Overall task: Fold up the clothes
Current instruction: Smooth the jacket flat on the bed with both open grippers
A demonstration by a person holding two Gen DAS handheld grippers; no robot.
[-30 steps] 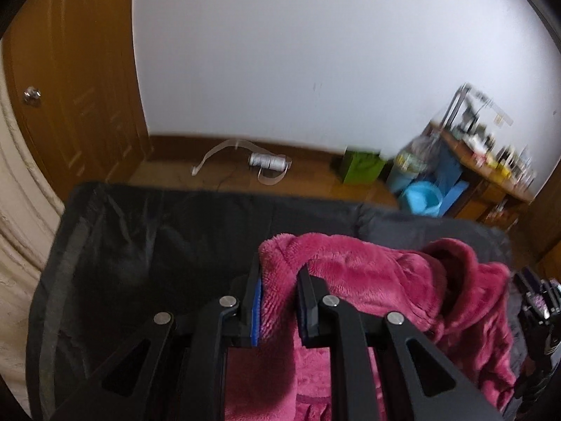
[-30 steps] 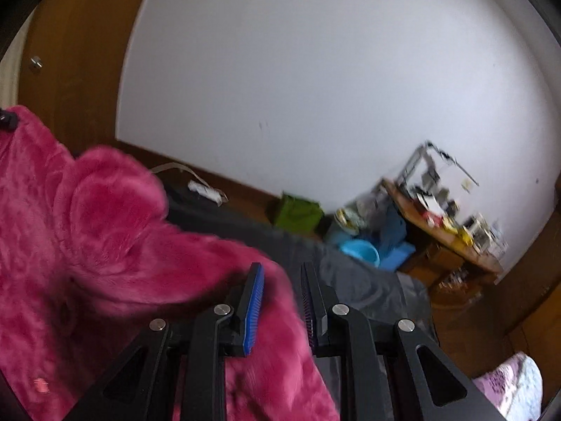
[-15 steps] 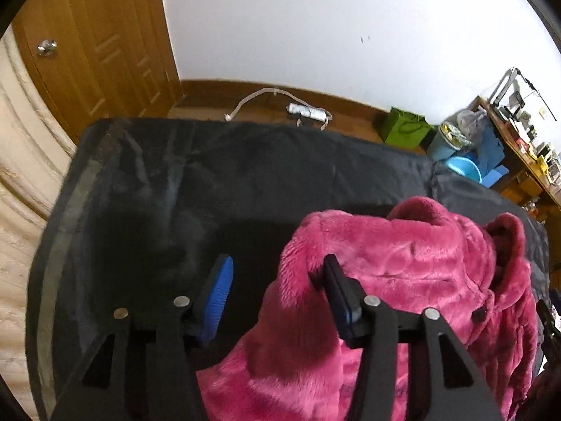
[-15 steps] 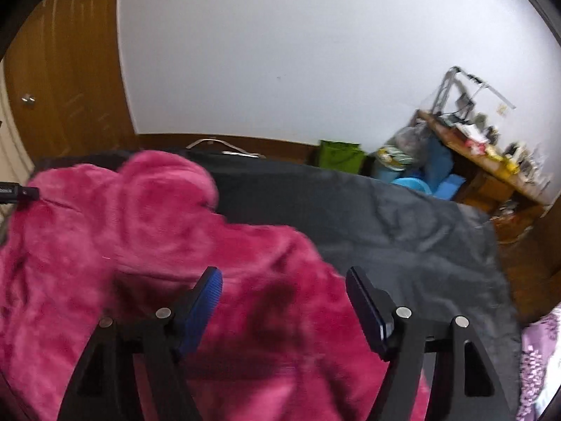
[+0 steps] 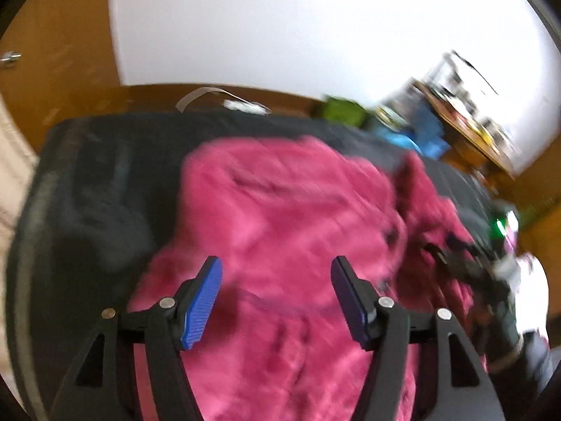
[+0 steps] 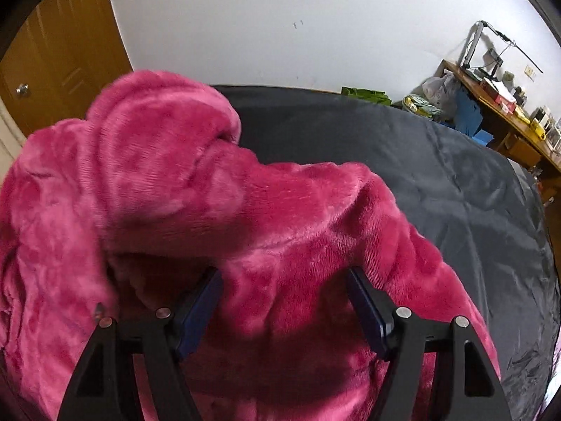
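A plush magenta garment (image 5: 280, 203) lies heaped on a dark sheet (image 5: 98, 175); the left wrist view is blurred by motion. My left gripper (image 5: 277, 263) hovers over the garment's near part with its jaws wide and still opening. Fleece shows below the gap, and the blue pads (image 5: 201, 301) do not press on it. In the right wrist view the same garment (image 6: 175, 175) bulges up at the left and spreads toward the dark sheet (image 6: 438, 175). My right gripper (image 6: 284, 273) stands open, its fingertips sunk beside a ridge of fleece without pinching it.
A wooden door (image 6: 52, 52) stands at the left and a white wall behind. A cluttered wooden desk (image 6: 498, 105), a green bag (image 6: 364, 94) and a blue tub (image 5: 413, 137) sit at the far right. A power strip (image 5: 245, 105) lies on the floor beyond the sheet.
Both grippers were shut on the garment a second ago; both have opened and let it go. The garment has dropped onto the sheet and both grippers have sunk toward it.
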